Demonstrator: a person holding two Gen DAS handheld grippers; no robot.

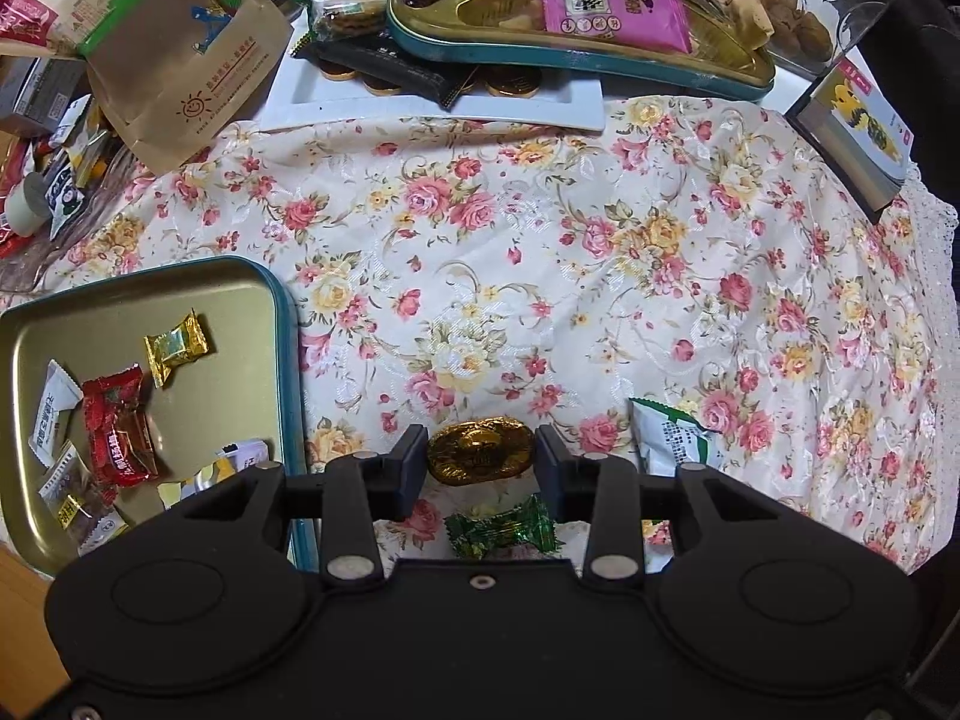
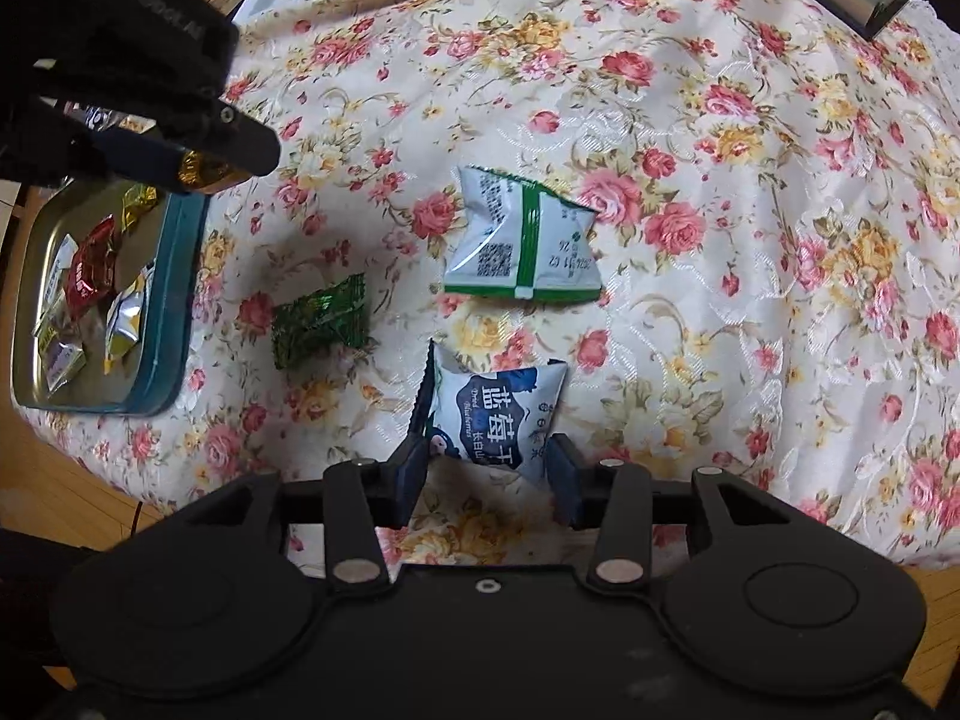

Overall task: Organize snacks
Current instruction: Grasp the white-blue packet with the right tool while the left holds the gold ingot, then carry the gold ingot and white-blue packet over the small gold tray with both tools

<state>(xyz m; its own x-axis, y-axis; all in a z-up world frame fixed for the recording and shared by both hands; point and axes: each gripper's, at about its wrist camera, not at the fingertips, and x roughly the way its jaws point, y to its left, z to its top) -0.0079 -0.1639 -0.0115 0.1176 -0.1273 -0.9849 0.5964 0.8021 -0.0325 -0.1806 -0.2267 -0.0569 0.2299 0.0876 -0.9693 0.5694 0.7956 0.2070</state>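
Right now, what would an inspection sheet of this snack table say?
Surface: floral tablecloth.
Job's things: gold-lined teal tin tray holding wrapped sweets; green foil sweet, white-green packet and blue-white blueberry packet lying on the cloth.
Clutter: brown paper bag, crowded teal tin.
Tongs: left tongs grip a gold foil sweet; right tongs straddle the blueberry packet, contact unclear.
Cables: nothing seen.
Surroundings: wooden floor.

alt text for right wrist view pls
The right gripper straddles a blueberry packet on a floral cloth. Beyond lie a green candy and a white-green packet; the left gripper holds a gold candy above a tin.
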